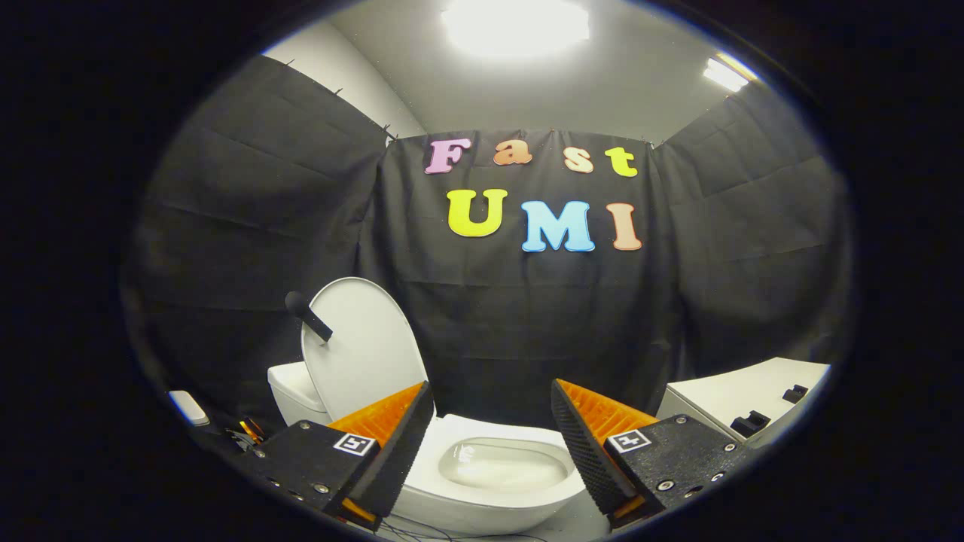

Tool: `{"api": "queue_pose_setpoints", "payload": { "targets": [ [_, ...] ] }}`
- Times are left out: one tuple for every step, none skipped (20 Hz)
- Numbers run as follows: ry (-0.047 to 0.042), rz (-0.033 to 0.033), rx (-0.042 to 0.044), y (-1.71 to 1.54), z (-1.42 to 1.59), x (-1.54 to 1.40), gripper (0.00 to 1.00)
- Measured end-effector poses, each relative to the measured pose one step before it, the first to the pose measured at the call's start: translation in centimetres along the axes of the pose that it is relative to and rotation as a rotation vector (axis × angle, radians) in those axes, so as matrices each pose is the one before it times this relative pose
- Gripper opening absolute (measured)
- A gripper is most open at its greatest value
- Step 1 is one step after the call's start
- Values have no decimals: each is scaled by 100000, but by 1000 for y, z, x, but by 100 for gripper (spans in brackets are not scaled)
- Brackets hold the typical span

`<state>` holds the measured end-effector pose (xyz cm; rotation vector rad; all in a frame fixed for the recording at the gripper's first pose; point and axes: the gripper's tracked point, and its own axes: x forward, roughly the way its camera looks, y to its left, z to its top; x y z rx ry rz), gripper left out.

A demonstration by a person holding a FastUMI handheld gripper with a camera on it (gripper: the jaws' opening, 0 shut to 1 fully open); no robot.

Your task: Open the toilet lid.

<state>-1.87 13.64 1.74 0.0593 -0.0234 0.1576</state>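
Observation:
A white toilet [497, 493] sits just ahead of my fingers, its bowl showing between them. Its white lid [361, 354] stands raised, nearly upright, leaning back over the tank [294, 391] beyond my left finger. A dark handle [309, 316] sticks out from the lid's left edge. My gripper [493, 421] is open, fingers wide apart, with nothing between them and touching nothing.
A white cabinet [745, 399] with dark handles stands to the right of the toilet, beyond my right finger. Black cloth walls close the booth behind and on both sides. Some small items and thin cables lie on the floor by the toilet's left.

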Motion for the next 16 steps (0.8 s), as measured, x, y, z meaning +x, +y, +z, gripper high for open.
{"api": "queue_pose_setpoints", "payload": {
  "targets": [
    [134,353,412,213,15,75,96],
    [-98,499,417,104,-39,3,96],
    [29,514,75,200,-16,-29,96],
    [100,260,-160,134,-44,-24,96],
    [126,162,137,40,13,3,96],
    [39,162,292,-11,-25,53,96],
    [-148,2,123,12,84,-64,96],
    [-84,-104,184,-96,27,17,96],
    [-179,-19,261,-27,35,16,96],
    [99,-366,294,-102,-81,-18,96],
    [67,-249,405,-89,-29,29,96],
    [58,-273,515,-129,-19,19,96],
    [67,-106,413,-70,-74,8,96],
    [162,-329,161,-74,-65,-38,96],
    [94,-189,117,-73,8,19,96],
    [72,-185,313,-66,-64,-6,96]
  ]
}}
